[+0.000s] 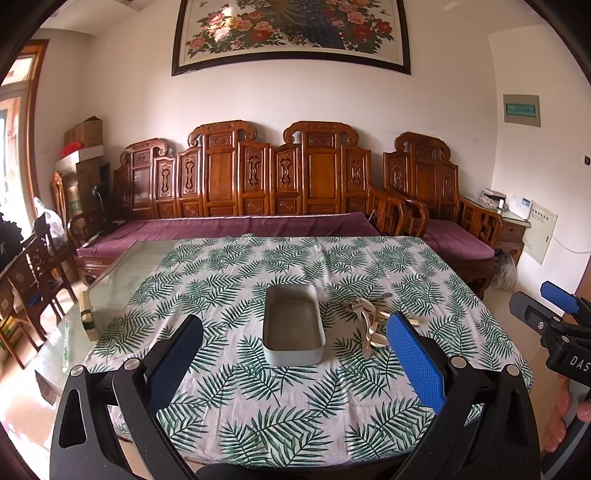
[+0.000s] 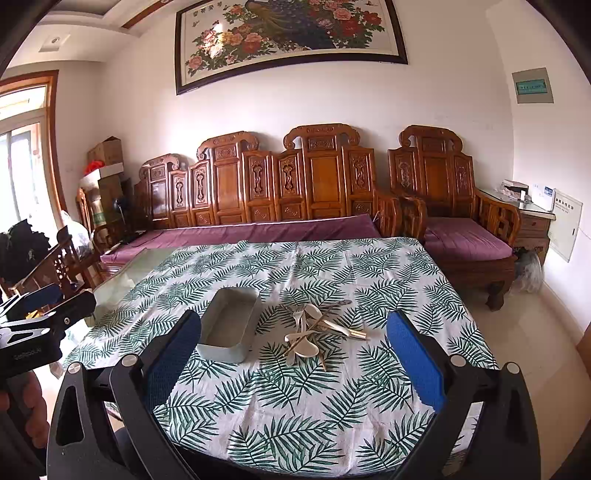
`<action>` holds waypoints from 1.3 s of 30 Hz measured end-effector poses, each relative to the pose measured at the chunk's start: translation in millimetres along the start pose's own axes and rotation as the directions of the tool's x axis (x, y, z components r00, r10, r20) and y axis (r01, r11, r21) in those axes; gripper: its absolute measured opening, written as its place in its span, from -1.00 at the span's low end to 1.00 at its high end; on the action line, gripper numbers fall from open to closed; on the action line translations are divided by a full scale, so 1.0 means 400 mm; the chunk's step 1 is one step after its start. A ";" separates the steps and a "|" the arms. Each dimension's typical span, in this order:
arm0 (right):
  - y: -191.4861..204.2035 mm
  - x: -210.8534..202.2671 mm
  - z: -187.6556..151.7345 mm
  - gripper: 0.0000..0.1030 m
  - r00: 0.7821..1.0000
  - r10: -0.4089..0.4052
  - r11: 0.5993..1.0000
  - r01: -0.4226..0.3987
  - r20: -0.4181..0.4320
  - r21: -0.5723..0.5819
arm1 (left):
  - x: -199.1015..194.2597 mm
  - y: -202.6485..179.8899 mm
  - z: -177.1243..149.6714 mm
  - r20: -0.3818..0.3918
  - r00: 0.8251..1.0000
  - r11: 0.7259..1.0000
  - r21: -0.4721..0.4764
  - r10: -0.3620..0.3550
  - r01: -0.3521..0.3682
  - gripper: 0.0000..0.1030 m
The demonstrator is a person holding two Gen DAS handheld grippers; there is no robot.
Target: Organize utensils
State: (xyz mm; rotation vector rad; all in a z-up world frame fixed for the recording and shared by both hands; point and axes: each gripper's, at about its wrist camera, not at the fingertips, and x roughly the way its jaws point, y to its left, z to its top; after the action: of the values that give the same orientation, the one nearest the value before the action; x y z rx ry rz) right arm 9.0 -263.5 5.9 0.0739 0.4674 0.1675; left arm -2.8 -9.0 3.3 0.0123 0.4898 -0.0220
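A home living room: a carved wooden sofa (image 2: 280, 184) with purple cushions lines the white wall, a framed peony painting (image 2: 291, 33) hangs above, cardboard boxes (image 2: 105, 162) stack in the corner, and a leaf-print cloth (image 2: 295, 387) covers the surface.

Side-by-side wrist views; shared table (image 1: 229, 406).

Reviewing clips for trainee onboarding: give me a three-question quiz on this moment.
1. True or false: the gray box already holds utensils.
2. In the right wrist view, the pile of utensils lies on which side of the box: A) left B) right C) inside?
3. Fill in: both the left gripper and right gripper are ____.

Key: 1 false; 2 B; 3 open.
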 end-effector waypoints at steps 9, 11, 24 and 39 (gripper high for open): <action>0.003 0.002 0.002 0.96 1.000 0.000 1.000 0.000 -0.001 -0.001 | 0.001 0.001 0.000 -0.003 1.000 1.000 -0.001 -0.001 0.001 0.87; 0.004 0.004 0.002 0.96 1.000 0.002 1.000 -0.002 -0.004 -0.001 | 0.006 -0.002 -0.004 -0.007 1.000 1.000 0.001 -0.002 0.002 0.87; -0.048 0.082 -0.045 0.96 0.999 -0.002 1.000 0.002 -0.052 0.004 | 0.121 -0.015 -0.045 -0.121 0.992 0.999 0.022 -0.026 0.029 0.87; -0.173 0.195 -0.094 0.96 0.995 -0.014 1.000 0.014 -0.094 0.002 | 0.280 -0.114 -0.047 -0.176 0.982 0.995 0.063 -0.064 0.076 0.87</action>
State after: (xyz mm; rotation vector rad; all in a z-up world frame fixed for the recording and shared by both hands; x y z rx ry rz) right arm 70.4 -316.6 -69.8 0.0659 0.5622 0.1572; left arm 86.4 -56.2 -66.2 0.0650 0.6640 -0.1081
